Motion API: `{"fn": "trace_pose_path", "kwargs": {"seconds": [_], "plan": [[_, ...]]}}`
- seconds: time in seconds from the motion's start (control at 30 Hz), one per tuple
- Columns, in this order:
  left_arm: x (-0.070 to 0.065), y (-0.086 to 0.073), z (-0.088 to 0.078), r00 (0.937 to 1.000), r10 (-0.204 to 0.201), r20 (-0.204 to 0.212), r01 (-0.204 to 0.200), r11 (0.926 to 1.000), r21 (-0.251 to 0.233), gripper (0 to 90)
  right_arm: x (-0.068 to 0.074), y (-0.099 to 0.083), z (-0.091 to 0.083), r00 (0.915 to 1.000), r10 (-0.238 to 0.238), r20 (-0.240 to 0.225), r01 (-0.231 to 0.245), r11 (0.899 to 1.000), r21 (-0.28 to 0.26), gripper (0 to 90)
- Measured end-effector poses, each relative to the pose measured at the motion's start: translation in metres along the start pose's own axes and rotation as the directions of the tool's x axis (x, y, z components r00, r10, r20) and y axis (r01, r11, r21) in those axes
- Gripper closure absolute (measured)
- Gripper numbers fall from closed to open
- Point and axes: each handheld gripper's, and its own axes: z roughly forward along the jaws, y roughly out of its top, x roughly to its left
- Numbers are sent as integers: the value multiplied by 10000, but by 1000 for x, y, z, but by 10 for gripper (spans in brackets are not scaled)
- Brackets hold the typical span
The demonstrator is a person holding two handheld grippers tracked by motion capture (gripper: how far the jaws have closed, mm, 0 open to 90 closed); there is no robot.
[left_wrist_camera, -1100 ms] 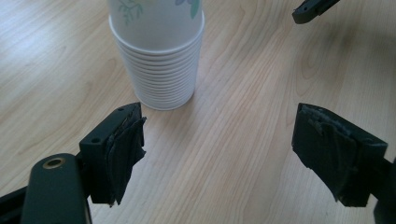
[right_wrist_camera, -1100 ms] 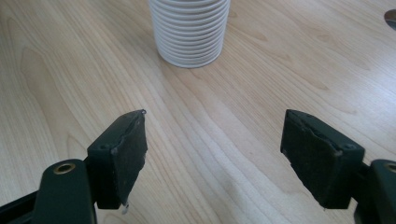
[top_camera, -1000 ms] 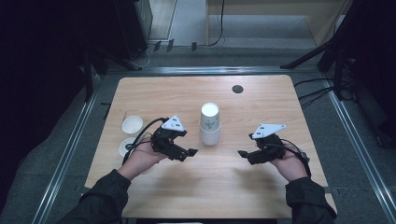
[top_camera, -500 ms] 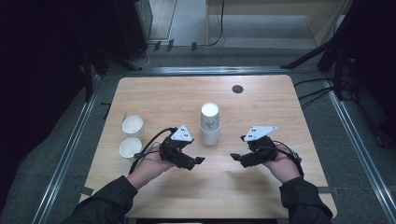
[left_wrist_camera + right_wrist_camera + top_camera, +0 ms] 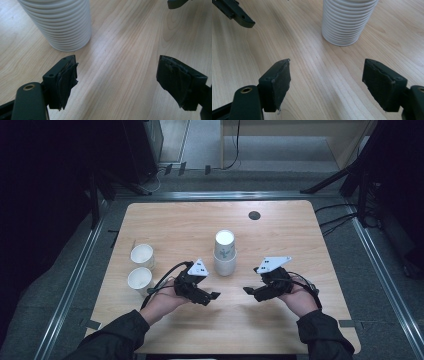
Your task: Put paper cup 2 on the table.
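While each hand-held gripper, left (image 5: 209, 296) and right (image 5: 251, 291), gapes wide, bare table (image 5: 300, 235) separates them below the cup stack (image 5: 224, 253).

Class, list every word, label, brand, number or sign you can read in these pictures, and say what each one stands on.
No readable text anywhere.
Stack of cups: a small green mark on the top cup's side, too small and blurred to read.
Two single cups: plain white, no print visible.
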Motion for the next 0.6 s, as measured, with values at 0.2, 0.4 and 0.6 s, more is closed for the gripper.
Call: {"fn": "trace_pose_path", "kwargs": {"seconds": [0.2,0.4,0.6], "plan": [[-2,-1,3,9999,87,75,-87,9999,95,169,2,1,2,10000,-10,-40,10,10000,48,231],[-3,-1,3,9995,302,49,-303,9994,148,169,2,1,2,10000,0,-42,0,10000,26,231],[-2,-2,5,9997,170,148,-174,9996,217,169,2,1,3,9999,-56,-100,57,10000,43,231]]}}
